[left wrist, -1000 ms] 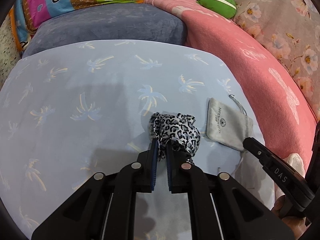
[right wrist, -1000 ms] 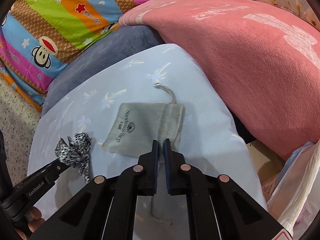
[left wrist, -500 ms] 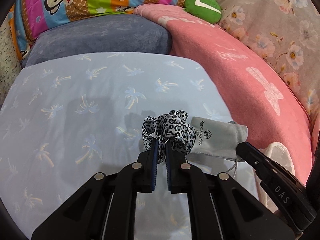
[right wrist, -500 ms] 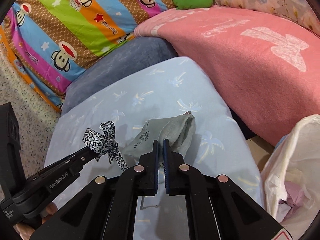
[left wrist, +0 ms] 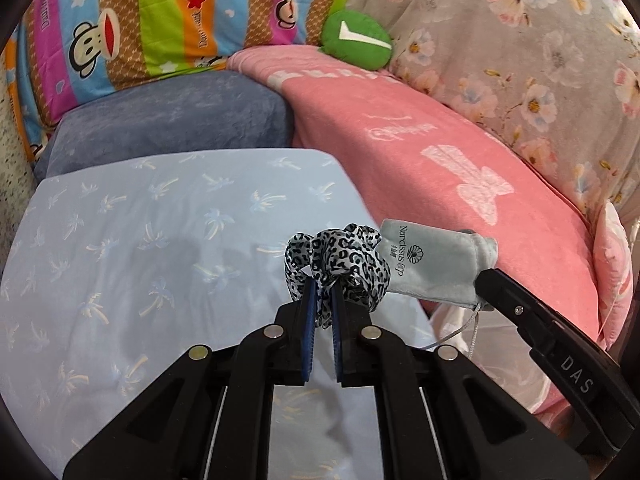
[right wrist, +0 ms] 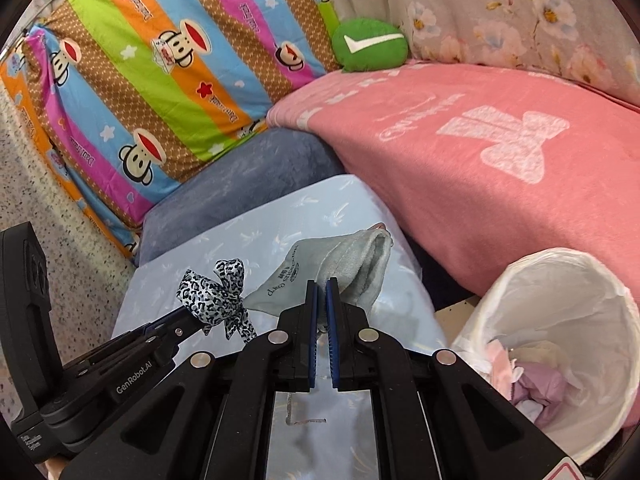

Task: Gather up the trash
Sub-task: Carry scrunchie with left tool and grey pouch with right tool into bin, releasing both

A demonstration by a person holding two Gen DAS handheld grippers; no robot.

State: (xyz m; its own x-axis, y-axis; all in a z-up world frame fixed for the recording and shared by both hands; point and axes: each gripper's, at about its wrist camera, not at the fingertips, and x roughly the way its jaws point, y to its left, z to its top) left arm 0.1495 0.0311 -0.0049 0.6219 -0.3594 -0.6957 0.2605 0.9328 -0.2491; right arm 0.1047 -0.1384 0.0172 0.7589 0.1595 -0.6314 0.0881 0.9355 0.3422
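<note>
Black-and-white leopard print on the ribbon bow (left wrist: pixel 338 264). Pale grey-blue velvet with dark lettering on the drawstring pouch (left wrist: pixel 436 264), just right of the bow. Light blue with a pale palm-tree pattern on the sheet (left wrist: pixel 140 248) beneath the bow. Slate blue on the cushion (left wrist: pixel 172 120) beyond the sheet. Pink with white motifs on the blanket (left wrist: pixel 460 168), right of the sheet. Multicoloured stripes with monkey faces on the pillow (left wrist: pixel 160 16) behind the cushion. Green with a white tick on the small plush (left wrist: pixel 356 40). White liner in the bin (right wrist: pixel 560 320).
</note>
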